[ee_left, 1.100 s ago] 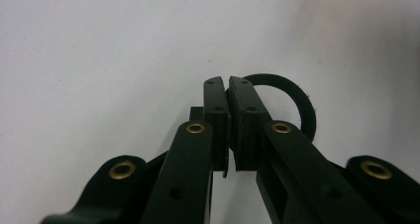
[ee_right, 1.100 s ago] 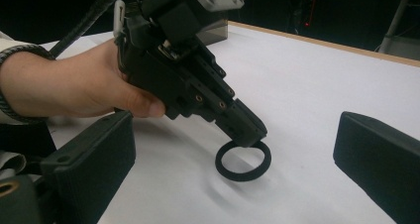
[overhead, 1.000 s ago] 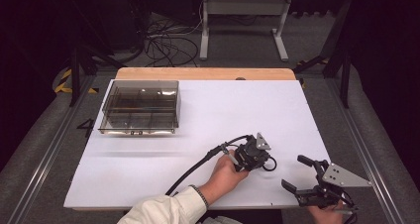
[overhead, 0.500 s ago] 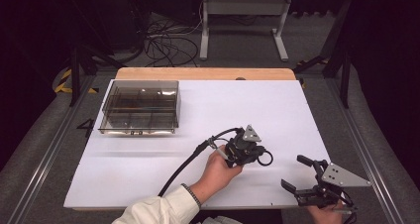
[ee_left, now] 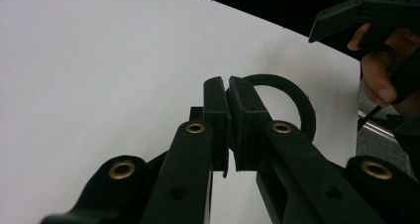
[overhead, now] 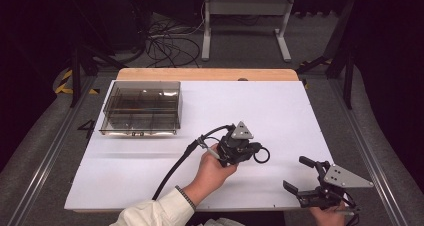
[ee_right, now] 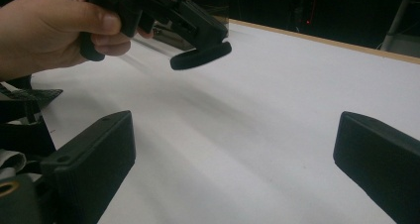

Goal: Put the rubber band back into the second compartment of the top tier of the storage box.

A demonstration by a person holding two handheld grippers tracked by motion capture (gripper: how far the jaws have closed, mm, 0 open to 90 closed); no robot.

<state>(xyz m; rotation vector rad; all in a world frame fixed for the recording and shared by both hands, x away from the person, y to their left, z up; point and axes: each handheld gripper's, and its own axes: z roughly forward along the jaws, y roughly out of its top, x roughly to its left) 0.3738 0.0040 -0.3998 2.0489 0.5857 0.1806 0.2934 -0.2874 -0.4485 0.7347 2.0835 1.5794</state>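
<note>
Black rubber ring [overhead: 261, 155] hangs pinched at its rim in the left tool [overhead: 248, 151], clear of the white worktop [overhead: 280, 111]. Right tool [overhead: 296, 179] waits with jaws spread wide, holding nothing. Keep the pinch firm and carry level toward the clear box [overhead: 141, 107].

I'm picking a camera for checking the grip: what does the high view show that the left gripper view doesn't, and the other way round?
High view: the clear compartment box at the table's far left, and the right tongs standing open. Left gripper view: close up, how the left tongs clamp shut on the rim of the black ring. Both: the left tongs, the ring and the white tabletop.
</note>
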